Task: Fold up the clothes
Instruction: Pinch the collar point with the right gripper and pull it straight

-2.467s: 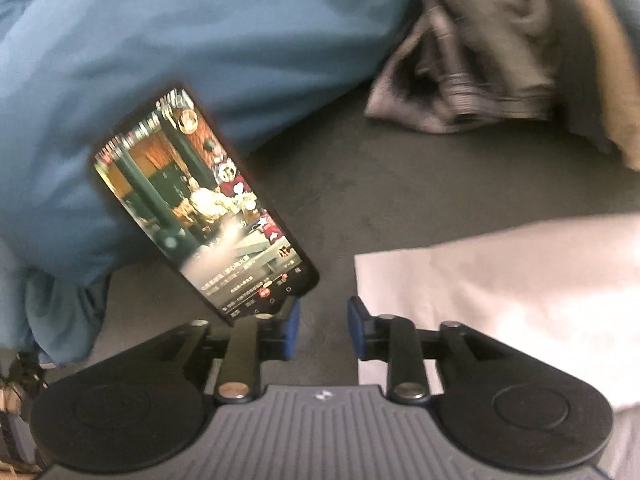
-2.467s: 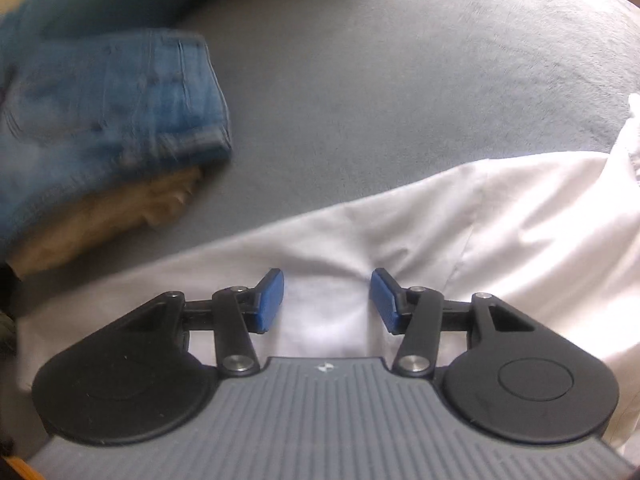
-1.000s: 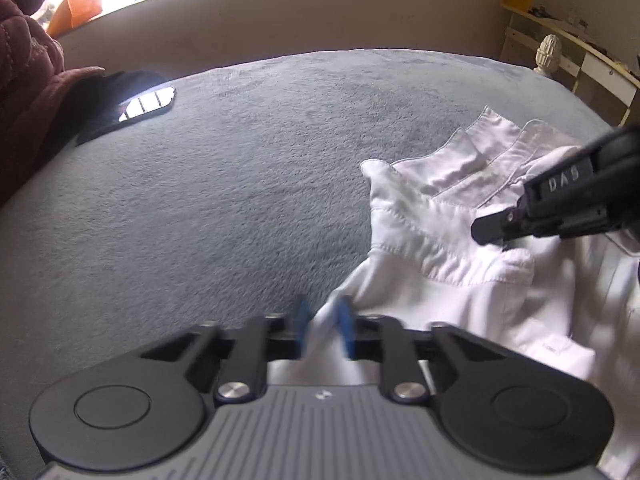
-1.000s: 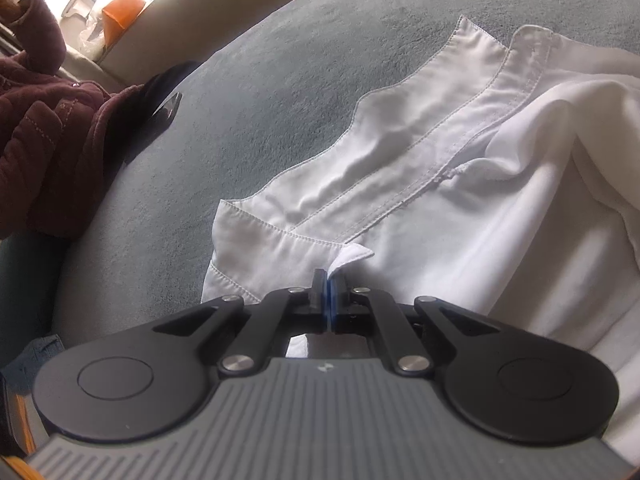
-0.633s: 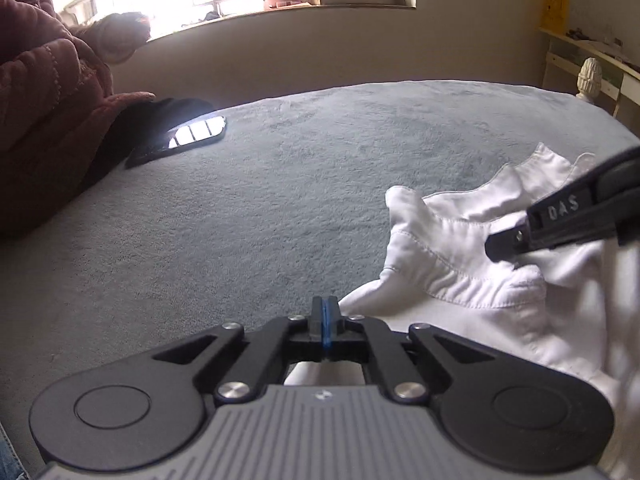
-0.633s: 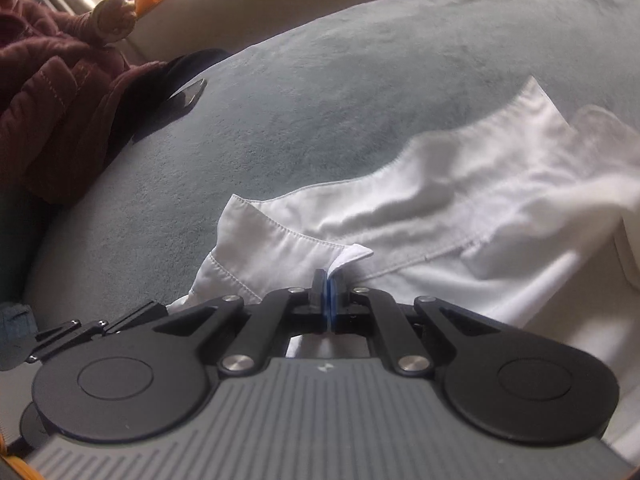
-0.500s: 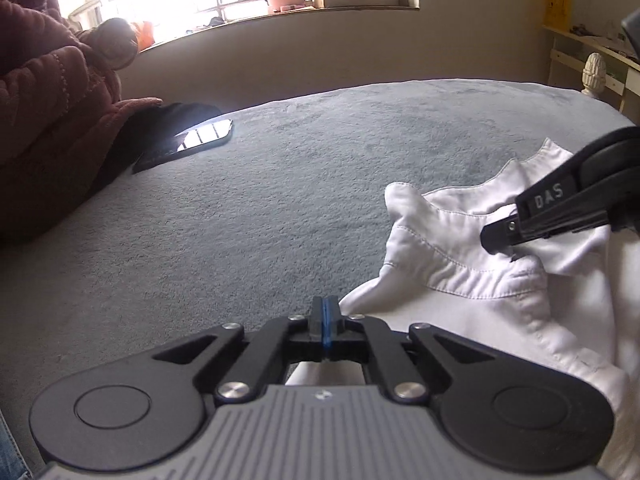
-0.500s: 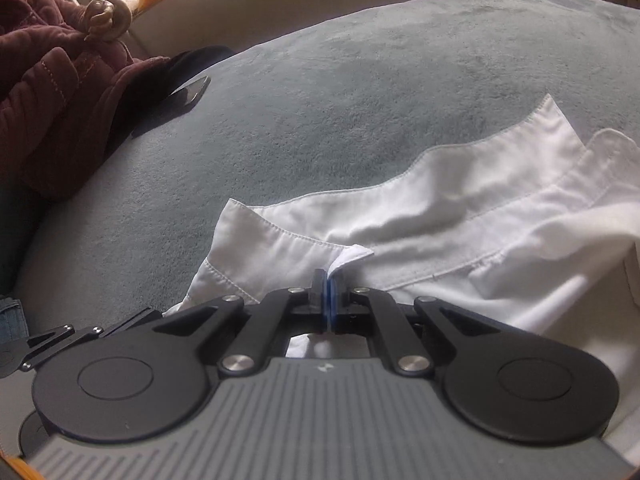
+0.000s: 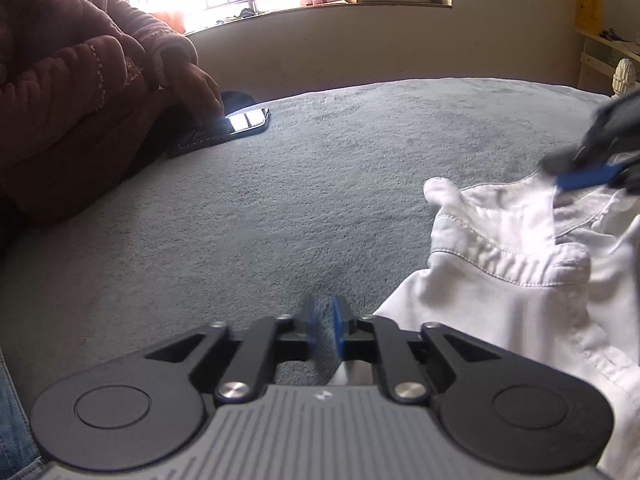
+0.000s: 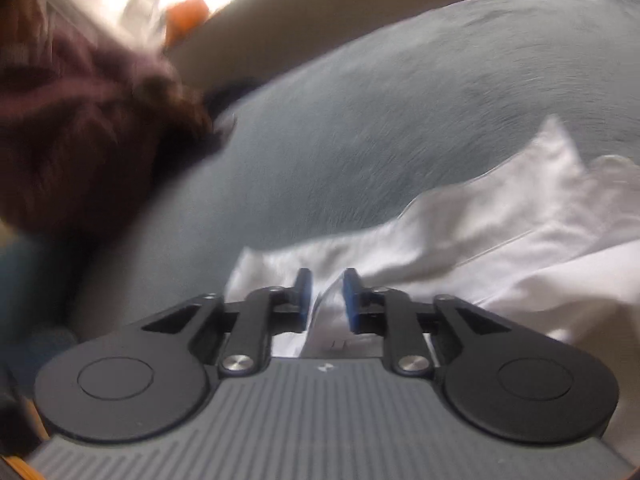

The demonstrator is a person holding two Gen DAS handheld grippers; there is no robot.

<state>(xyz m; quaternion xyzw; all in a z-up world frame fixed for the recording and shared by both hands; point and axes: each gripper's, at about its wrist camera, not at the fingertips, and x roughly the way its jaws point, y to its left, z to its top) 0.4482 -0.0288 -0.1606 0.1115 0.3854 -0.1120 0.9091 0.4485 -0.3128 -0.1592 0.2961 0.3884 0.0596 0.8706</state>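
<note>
A white shirt [image 9: 516,280] of thin, creased woven cotton is seen crumpled on a grey, short-piled blanket [image 9: 280,208] that covers the bed. Its collar [image 9: 492,236] is stiffer than the rest, double-layered and edged with a line of stitching; it is bent into a rounded ridge. The collar band runs roughly left to right across the left wrist view, and the body of the shirt spreads toward the right edge and down toward the camera. How far the shirt extends cannot be told.

The left gripper [image 9: 323,326] is held low over the blanket just beside the shirt's near edge; its blue-padded jaws are parted by a narrow gap and nothing is gripped between them. The right gripper [image 10: 327,298] is seen over the shirt [image 10: 500,248], its jaws released, with a fold of white cloth standing loosely in the gap. In the left wrist view it [image 9: 588,176] appears blurred at the collar's far end.

At the far left a person's hand [image 9: 196,88], in a quilted maroon sleeve [image 9: 80,60], rests on a glossy phone [image 9: 236,124] lying flat on the blanket.
</note>
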